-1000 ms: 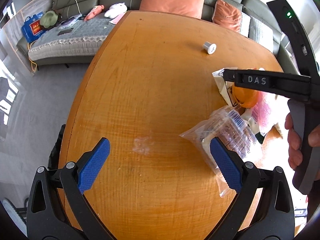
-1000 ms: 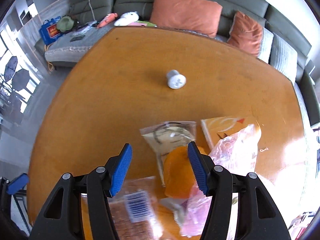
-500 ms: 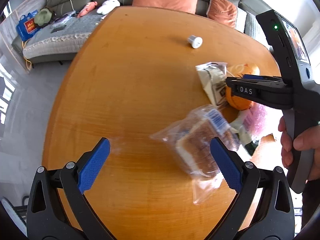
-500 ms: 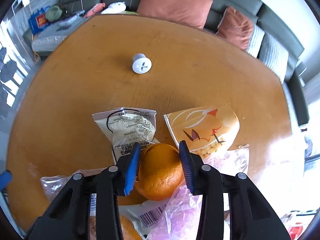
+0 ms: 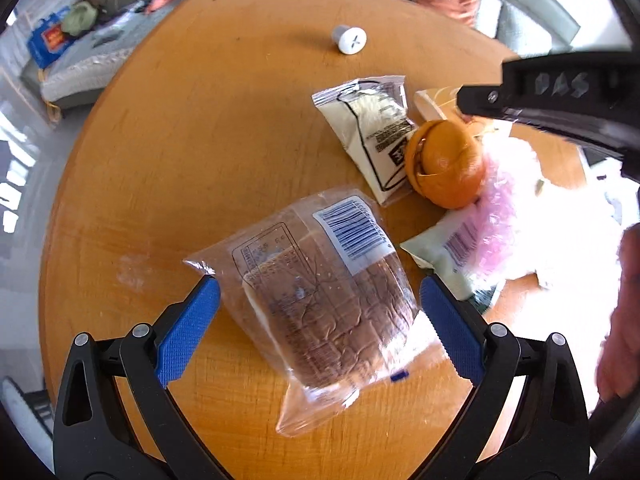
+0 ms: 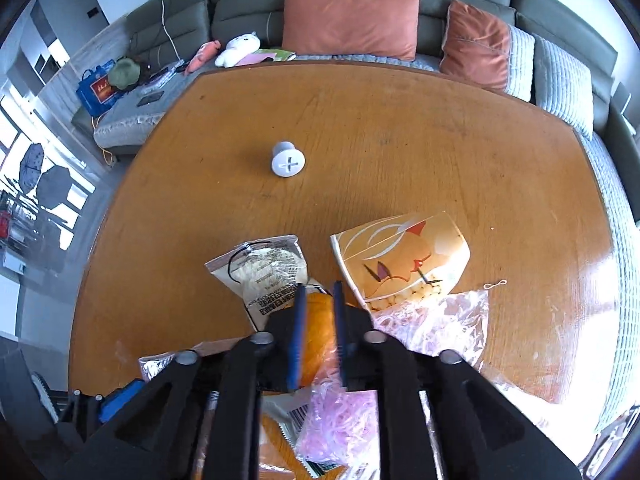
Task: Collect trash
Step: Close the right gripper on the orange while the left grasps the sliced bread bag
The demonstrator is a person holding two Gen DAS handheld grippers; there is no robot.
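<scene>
Left view: my left gripper (image 5: 318,320) hangs wide open astride the bread bag (image 5: 320,292) on the table (image 5: 192,140), pads clear of it. Right view: my right gripper (image 6: 319,332) is closing on the orange (image 6: 318,336), just beside the white packet (image 6: 266,276).

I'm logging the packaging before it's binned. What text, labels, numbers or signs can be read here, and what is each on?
"DAS", raised letters seen mirrored: side of the right gripper.
Barcode, digits too small to read: white label on the clear bread bag.
Black printed block, blurred: white snack packet.
Barcode, unreadable: pale green packet.
Cross mark, no letters: white plug.
</scene>
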